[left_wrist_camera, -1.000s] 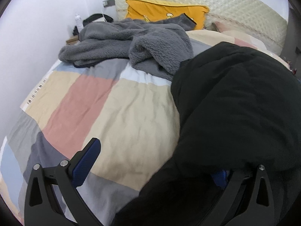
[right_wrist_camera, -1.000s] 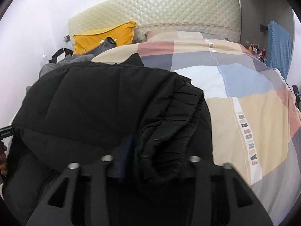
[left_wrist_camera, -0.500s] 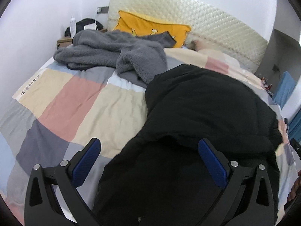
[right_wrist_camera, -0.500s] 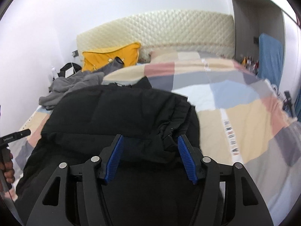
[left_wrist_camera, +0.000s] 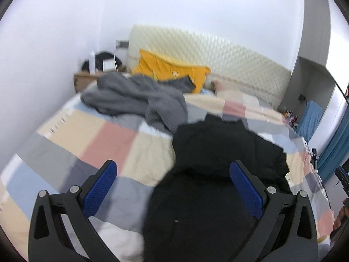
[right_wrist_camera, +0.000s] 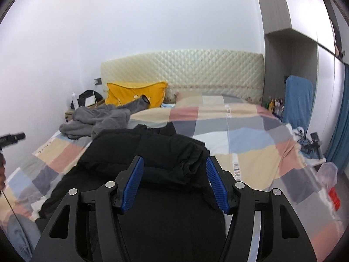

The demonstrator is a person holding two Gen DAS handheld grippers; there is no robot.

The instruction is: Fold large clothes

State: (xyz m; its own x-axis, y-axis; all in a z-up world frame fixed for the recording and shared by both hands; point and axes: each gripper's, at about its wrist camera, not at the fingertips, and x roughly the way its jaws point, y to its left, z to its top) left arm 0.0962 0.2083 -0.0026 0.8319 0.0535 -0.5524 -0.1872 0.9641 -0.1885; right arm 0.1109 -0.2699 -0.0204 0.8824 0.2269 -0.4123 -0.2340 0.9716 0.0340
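Jaws apart, black jacket (right_wrist_camera: 152,152), quilt lettering unreadable

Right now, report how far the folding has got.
Done: the black jacket lies folded over on the checked quilt. In hand: nothing; the left gripper and right gripper are both open above it. Left: the grey fleece garment lies crumpled near the yellow pillow, unfolded.

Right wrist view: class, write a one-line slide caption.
Open right gripper above a folded black jacket on the patchwork bed.
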